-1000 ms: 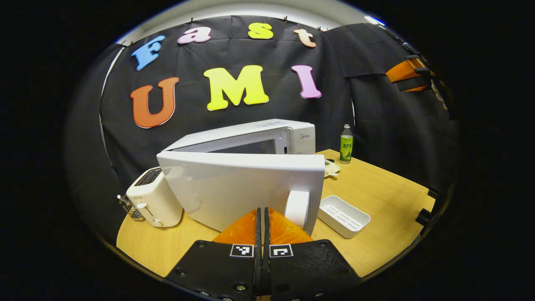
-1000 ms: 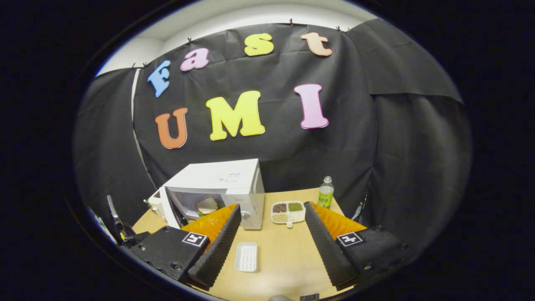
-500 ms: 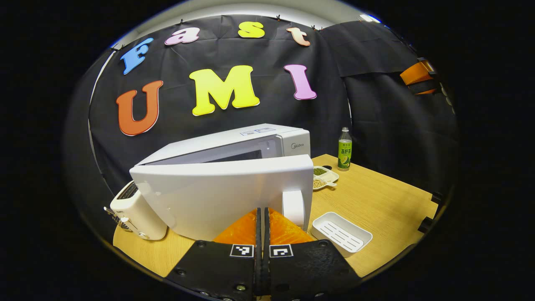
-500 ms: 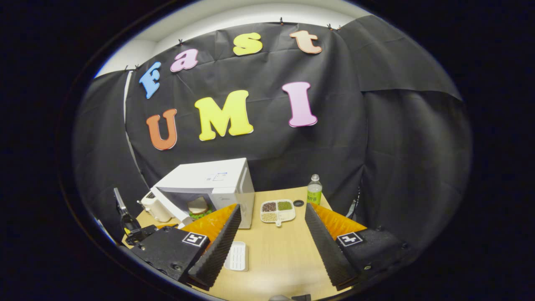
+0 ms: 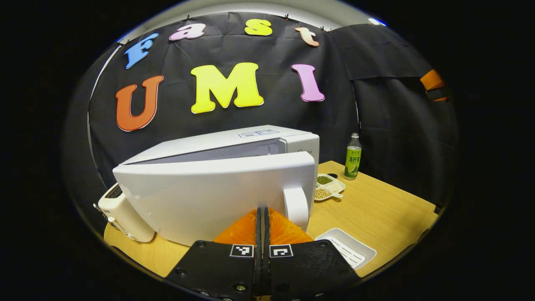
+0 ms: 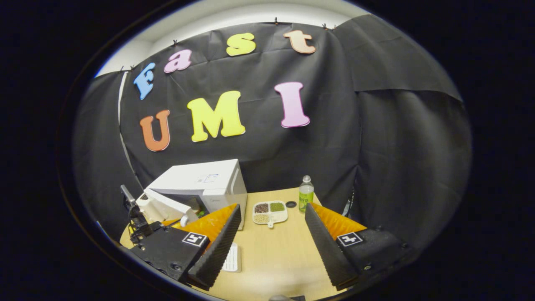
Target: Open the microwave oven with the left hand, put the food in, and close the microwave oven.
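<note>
While its door [image 5: 217,196] stands only partly ajar, the white microwave oven [image 5: 234,146] sits on the wooden worktop [image 5: 376,213] straight ahead of the left tool [image 5: 262,221]. That tool's two fingers lie pressed together with nothing between them, their tips right at the door's outer face, just left of the door's white handle [image 5: 296,207]; whether they touch the door cannot be told. Left of the left tool, beside the door's hinge side, stands a white toaster [image 5: 123,215]. To the tool's right lies an empty white tray [image 5: 349,253], and farther ahead on that side a divided dish of beans [image 5: 328,186] and a green-labelled bottle [image 5: 352,157] stand near the back of the worktop.

In the right gripper view, the right tool [image 6: 271,234] hangs above the worktop [image 6: 284,255] with its fingers spread wide apart and empty. The microwave oven [image 6: 200,184] lies ahead and to its left, the door [image 6: 167,207] angled out from the front. The divided dish [image 6: 270,212] sits ahead between the fingers, the bottle [image 6: 306,194] just beyond it to the right. The white tray [image 6: 232,258] peeks out beside the tool's left finger.
</note>
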Available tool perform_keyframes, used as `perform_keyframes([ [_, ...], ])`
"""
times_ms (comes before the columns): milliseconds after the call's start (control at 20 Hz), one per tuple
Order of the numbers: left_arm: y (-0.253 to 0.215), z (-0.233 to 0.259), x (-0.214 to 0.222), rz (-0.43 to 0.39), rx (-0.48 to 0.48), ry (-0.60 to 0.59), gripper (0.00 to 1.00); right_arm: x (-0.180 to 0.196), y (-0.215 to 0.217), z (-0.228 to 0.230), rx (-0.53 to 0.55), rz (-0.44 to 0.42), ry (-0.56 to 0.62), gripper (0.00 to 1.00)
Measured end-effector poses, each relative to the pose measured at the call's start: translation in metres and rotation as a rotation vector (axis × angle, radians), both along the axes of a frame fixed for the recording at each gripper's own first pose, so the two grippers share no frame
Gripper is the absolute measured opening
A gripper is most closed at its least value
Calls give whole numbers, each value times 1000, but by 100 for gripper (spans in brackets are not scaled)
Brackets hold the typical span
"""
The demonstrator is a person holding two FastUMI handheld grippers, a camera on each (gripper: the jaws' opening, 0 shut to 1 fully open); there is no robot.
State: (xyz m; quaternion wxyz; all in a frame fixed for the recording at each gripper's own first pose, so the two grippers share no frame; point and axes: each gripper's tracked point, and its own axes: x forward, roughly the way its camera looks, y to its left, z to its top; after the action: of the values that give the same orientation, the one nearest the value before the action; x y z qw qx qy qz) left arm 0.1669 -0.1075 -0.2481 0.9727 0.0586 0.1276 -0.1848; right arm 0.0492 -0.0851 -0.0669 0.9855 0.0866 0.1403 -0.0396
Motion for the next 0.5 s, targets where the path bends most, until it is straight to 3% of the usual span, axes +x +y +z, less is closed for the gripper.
perform_keyframes([
  [50, -2, 1, 3, 2, -10, 2, 10, 0, 0, -1, -1, 0, 1, 91],
  [100, -5, 1, 7, 5, -23, 3, 0, 0, 0, -1, -3, 0, 1, 91],
  [150, -7, 1, 12, 7, -36, 8, 10, 0, 0, -1, -5, 0, 2, 91],
  [200, -8, 0, 16, 8, -43, 10, 0, -1, -1, -1, -1, 0, 7, 91],
  [500, -18, -7, 41, 20, -39, 12, 0, 1, 1, 0, -4, 4, 8, 91],
])
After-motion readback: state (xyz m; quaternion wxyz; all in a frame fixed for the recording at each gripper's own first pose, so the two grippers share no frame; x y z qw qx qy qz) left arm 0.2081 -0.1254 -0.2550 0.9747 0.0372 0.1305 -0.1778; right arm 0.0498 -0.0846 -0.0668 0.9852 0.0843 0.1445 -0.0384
